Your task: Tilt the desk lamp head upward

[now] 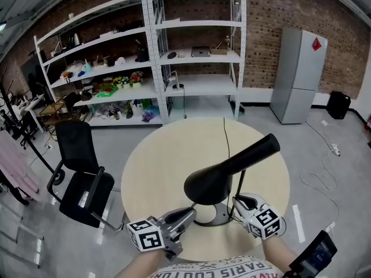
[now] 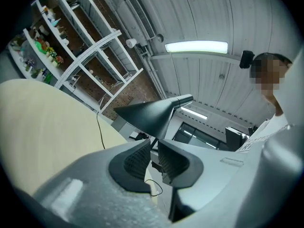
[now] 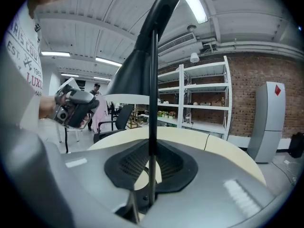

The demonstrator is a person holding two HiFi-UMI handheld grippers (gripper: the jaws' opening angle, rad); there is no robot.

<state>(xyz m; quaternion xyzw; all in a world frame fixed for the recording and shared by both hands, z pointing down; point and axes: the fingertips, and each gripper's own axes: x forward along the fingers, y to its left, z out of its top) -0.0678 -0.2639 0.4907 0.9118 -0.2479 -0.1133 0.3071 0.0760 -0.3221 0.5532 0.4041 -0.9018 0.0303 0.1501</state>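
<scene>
A black desk lamp stands on the round beige table (image 1: 156,161). Its cone-shaped head (image 1: 226,169) slants up to the right above the ring base (image 1: 219,216). My right gripper (image 1: 239,202) is shut on the thin upright stem (image 3: 153,80), low down near the base, and the head (image 3: 142,65) rises above it. My left gripper (image 1: 188,214) sits just left of the base, under the wide mouth of the head (image 2: 147,113). Its pads (image 2: 137,158) stand a narrow gap apart with nothing between them, and they do not touch the lamp.
The lamp's black cord (image 1: 226,138) runs across the table to the far edge. A black office chair (image 1: 81,181) stands left of the table. White shelving (image 1: 174,51) and a grey cabinet (image 1: 298,74) line the brick wall behind.
</scene>
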